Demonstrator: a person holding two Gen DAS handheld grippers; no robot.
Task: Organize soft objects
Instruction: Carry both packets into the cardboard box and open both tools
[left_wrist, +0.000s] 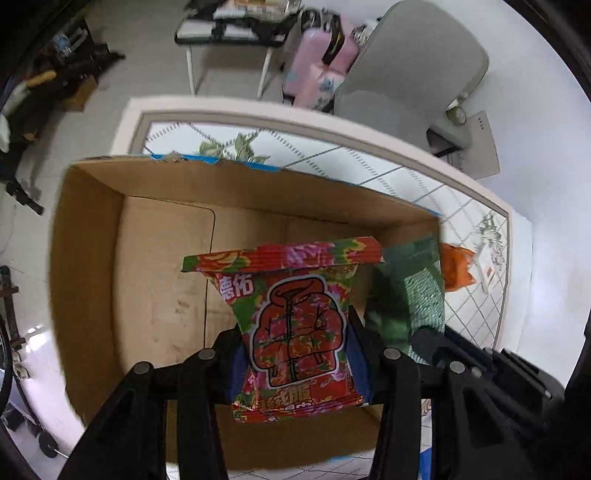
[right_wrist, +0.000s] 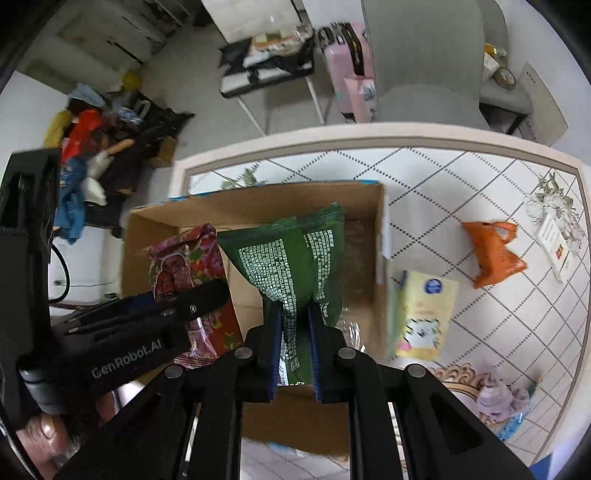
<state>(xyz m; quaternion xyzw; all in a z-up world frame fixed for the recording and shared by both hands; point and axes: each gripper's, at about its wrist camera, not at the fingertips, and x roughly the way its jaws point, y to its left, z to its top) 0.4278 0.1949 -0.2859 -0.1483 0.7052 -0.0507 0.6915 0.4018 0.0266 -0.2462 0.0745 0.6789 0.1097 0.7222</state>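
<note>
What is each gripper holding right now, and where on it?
The left gripper pinches the red floral packet across its lower middle. The right gripper clamps the green packet near its lower end. Both hang over the cardboard box.

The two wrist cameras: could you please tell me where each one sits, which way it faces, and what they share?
Left wrist: on the left gripper, facing down into the cardboard box; its jaws clamp the red floral packet.
Right wrist: on the right gripper, facing down over the box; its jaws clamp the green packet.
Shared: box, both packets, orange packet, tiled table.
</note>
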